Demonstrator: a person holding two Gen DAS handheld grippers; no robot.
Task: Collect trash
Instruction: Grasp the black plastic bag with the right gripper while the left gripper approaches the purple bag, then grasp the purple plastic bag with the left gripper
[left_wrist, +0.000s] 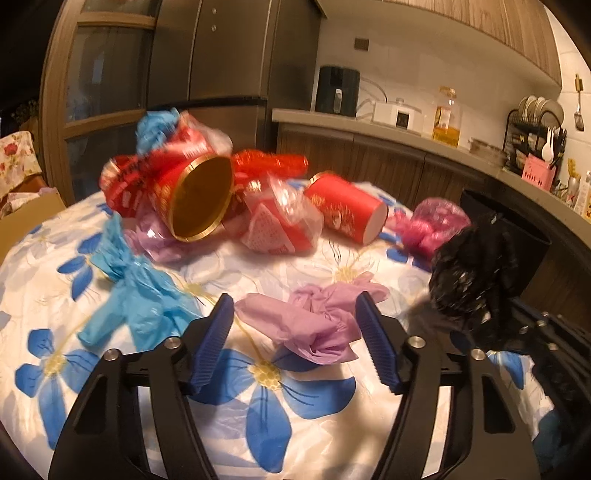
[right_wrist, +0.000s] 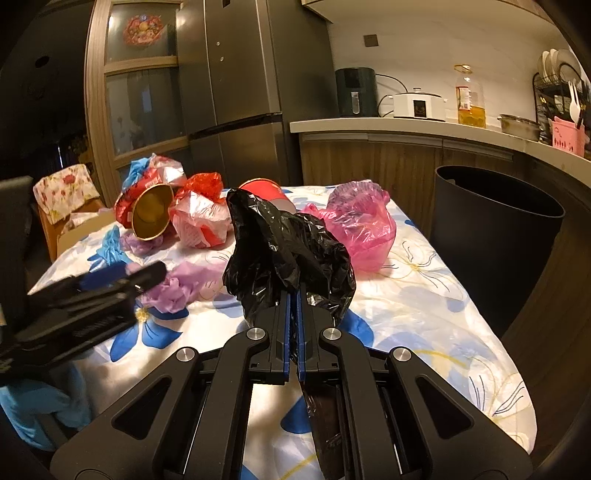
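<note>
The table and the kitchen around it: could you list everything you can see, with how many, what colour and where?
black plastic bag: one, black, pinched in the right tool, held over the table
lilac bag: one, pale purple, crumpled on the cloth between the open left tool's fingers, not gripped
blue bag: one, light blue, left of the lilac bag
pink bag: one, pink, far right of the table
red cups: two, red, lying on their sides at the far end
tablecloth: one, white with blue flowers
bin: one, black, on the floor right of the table
fridge: one, grey steel, behind the table
left tool: black with blue pads, open
right tool: black with blue pads, shut
</note>
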